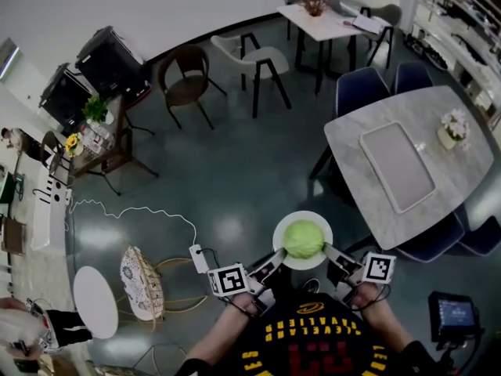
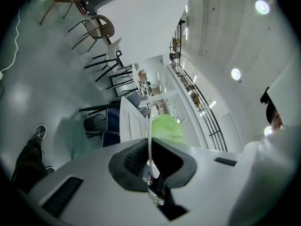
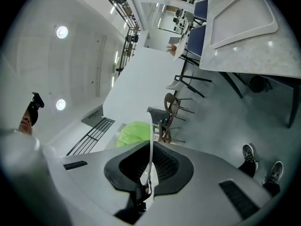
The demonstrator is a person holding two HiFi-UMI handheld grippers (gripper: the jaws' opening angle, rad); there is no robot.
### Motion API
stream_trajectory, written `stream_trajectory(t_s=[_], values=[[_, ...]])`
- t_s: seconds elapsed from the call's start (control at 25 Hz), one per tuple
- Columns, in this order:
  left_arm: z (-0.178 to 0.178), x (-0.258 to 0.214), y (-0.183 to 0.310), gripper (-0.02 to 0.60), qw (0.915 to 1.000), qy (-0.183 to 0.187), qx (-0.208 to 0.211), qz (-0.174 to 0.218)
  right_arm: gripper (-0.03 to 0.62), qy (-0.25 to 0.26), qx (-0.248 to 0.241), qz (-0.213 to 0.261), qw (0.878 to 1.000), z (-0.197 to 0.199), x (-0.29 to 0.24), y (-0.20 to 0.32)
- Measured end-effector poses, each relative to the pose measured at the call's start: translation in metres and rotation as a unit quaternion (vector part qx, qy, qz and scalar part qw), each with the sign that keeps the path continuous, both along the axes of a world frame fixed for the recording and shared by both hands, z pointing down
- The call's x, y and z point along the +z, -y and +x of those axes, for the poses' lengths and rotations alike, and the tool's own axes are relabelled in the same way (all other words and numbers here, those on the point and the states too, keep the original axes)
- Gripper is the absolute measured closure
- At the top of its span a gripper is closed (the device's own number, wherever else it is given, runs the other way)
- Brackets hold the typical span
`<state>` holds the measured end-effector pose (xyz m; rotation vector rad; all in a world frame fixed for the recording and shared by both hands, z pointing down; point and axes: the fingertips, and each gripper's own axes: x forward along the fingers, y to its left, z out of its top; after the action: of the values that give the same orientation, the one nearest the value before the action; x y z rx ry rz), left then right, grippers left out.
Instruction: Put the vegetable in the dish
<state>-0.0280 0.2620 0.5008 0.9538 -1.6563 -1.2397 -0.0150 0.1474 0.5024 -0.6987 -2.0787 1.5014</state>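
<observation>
- The vegetable [image 1: 304,239], a round pale-green head, sits in the middle of the white dish [image 1: 282,227], low in the centre of the head view.
- The dish is up off the dark floor [image 1: 235,178], carried between the two grippers.
- The left gripper [image 1: 276,258] is clamped on the dish's lower-left rim; in the left gripper view its jaws pinch the thin white edge, with the green head just beyond.
- The right gripper [image 1: 330,253] is clamped on the lower-right rim; the right gripper view shows the same edge-on rim pinched between its jaws.
- To the right of the frame stands a grey table [image 1: 368,131] bearing a pale tray [image 1: 395,165], apart from the dish.
</observation>
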Motion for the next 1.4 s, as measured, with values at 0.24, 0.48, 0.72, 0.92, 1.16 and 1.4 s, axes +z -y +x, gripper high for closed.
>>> stream_trajectory(t_s=[0.24,0.48,0.72,0.92,1.16,1.4], values=[[-0.080,0.007,0.012,0.568,0.9978,0.040,0.047,-0.022,0.574,0.008,0.033,0.016,0.999,-0.067,0.002,0.016],[-0.172,-0.001,0.018,0.568,0.9954,0.049,0.080,-0.020,0.574,0.025,0.076,0.029,0.996,-0.154,-0.011,0.023],[-0.216,0.002,0.049,0.566,0.9878,0.030,0.153,0.003,0.574,-0.007,0.160,0.021,0.987,-0.179,-0.003,0.042],[-0.226,0.005,0.096,0.566,0.9761,0.020,0.215,0.024,0.574,-0.023,0.219,0.025,0.975,-0.179,-0.001,0.078],[-0.240,0.008,0.170,0.566,0.9659,0.006,0.259,0.013,0.574,-0.020,0.266,0.007,0.964,-0.187,0.003,0.145],[-0.263,0.002,0.238,0.566,0.9606,0.010,0.278,0.002,0.574,-0.012,0.282,0.005,0.959,-0.205,-0.001,0.212]])
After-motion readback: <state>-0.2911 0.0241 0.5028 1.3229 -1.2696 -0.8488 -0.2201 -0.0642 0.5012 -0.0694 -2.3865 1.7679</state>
